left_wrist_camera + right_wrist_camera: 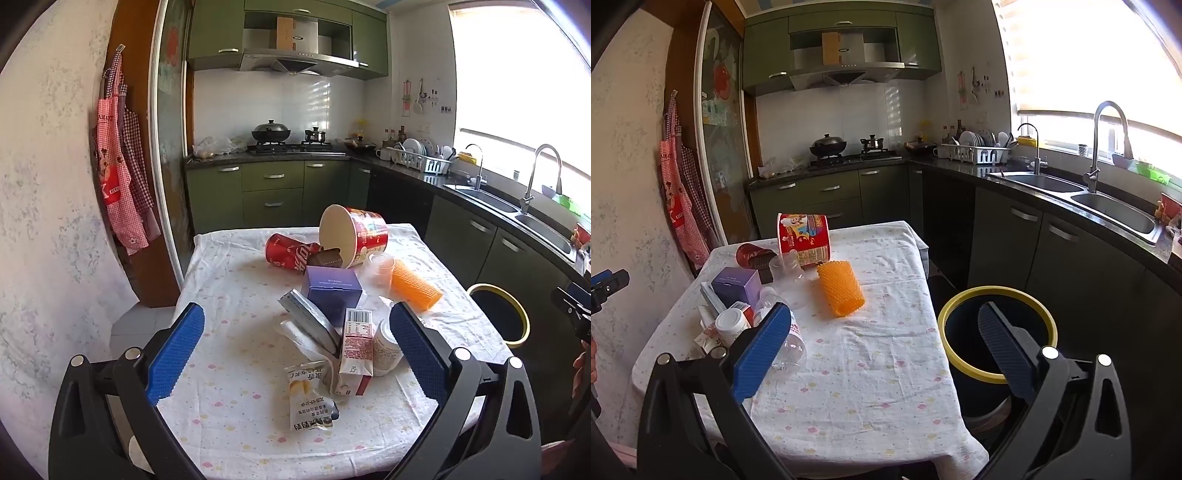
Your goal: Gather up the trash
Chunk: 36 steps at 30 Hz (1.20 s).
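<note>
Trash (332, 295) heaped on clothed table (229, 332), green kitchen; bin (997, 332) beside; both claws gaping, empty.

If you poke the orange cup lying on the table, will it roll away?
Probably: the orange cup lies on its side on the tablecloth, so it may roll, likely curving since it tapers. Its bumpy walls look soft and light, so it might squash.

Trash (332, 306) on table (236, 295), bin (997, 332) right of it.
</note>
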{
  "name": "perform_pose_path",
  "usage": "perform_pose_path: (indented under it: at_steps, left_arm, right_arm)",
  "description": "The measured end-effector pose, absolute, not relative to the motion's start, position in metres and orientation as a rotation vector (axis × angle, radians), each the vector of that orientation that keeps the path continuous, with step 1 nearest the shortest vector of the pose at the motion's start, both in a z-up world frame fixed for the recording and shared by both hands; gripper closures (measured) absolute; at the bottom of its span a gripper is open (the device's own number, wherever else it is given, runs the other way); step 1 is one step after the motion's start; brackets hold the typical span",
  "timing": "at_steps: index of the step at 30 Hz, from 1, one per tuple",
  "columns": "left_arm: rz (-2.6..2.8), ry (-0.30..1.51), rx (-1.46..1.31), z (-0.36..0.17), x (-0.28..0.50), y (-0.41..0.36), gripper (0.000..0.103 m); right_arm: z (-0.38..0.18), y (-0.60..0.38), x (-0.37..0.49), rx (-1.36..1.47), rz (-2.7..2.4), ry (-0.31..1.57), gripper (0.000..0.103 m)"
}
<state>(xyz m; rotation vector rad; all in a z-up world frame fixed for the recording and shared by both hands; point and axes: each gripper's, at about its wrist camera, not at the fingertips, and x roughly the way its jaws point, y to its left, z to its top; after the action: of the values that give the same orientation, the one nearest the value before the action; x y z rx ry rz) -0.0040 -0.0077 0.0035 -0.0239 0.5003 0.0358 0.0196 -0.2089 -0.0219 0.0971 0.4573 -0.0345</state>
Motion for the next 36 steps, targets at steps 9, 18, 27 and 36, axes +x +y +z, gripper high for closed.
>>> perform_pose_path:
  at_steps: [9, 18, 27, 36]
  left_arm:
    - [0.030, 0.510, -0.021, 0.000, -0.001, -0.009, 0.004]
    - [0.027, 0.522, -0.018, -0.003, 0.001, -0.008, 0.004]
    - [0.026, 0.530, -0.016, -0.005, 0.004, -0.010, 0.004]
    - [0.020, 0.539, -0.004, -0.011, 0.006, -0.014, 0.004]
  right_arm:
    - [-0.020, -0.213, 0.023, 0.104, -0.031, 0.470, 0.006]
    - [-0.020, -0.210, 0.023, 0.101, -0.032, 0.473, 0.006]
    - [-0.022, -0.209, 0.025, 0.100, -0.031, 0.487, 0.006]
    - [-0.023, -0.209, 0.026, 0.103, -0.031, 0.491, 0.006]
